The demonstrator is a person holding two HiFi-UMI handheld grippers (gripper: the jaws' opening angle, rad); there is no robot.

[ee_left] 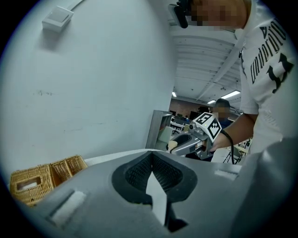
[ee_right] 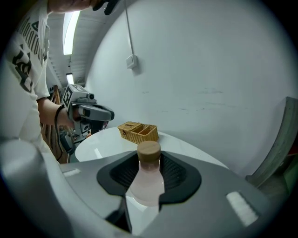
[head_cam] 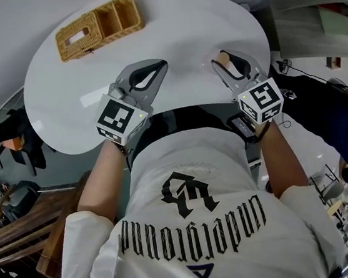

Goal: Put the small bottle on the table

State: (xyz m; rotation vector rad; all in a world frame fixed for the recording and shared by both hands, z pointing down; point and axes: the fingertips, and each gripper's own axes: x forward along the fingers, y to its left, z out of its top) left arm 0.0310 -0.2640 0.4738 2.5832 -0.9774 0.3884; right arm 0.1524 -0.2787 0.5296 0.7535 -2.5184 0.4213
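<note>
Gripping the small bottle [ee_right: 147, 181] between its two dark ribbed pads, the right tool [ee_right: 150, 155] is seen closed on the pale pink body, with the tan cap [ee_right: 149, 150] standing upright just above the jaw tips. In the head view the right tool [head_cam: 223, 57] is held over the near right part of the round white bench [head_cam: 180, 34]. Whether the bottle's base touches the surface cannot be told, since the base is hidden by the jaws. The left tool [ee_left: 152, 155] is closed, its jaw tips meeting, with nothing held between them. Only a sliver of the white bench is seen through the gap lower down. In the head view the left tool [head_cam: 162, 65] is placed over the near middle of the bench, well apart from the right one. A wicker basket [head_cam: 98, 26] with several compartments is set at the far left edge of the bench, well apart from both tools. A marker cube [head_cam: 120, 118] is carried at the rear of the left tool, and another at the rear of the right.
</note>
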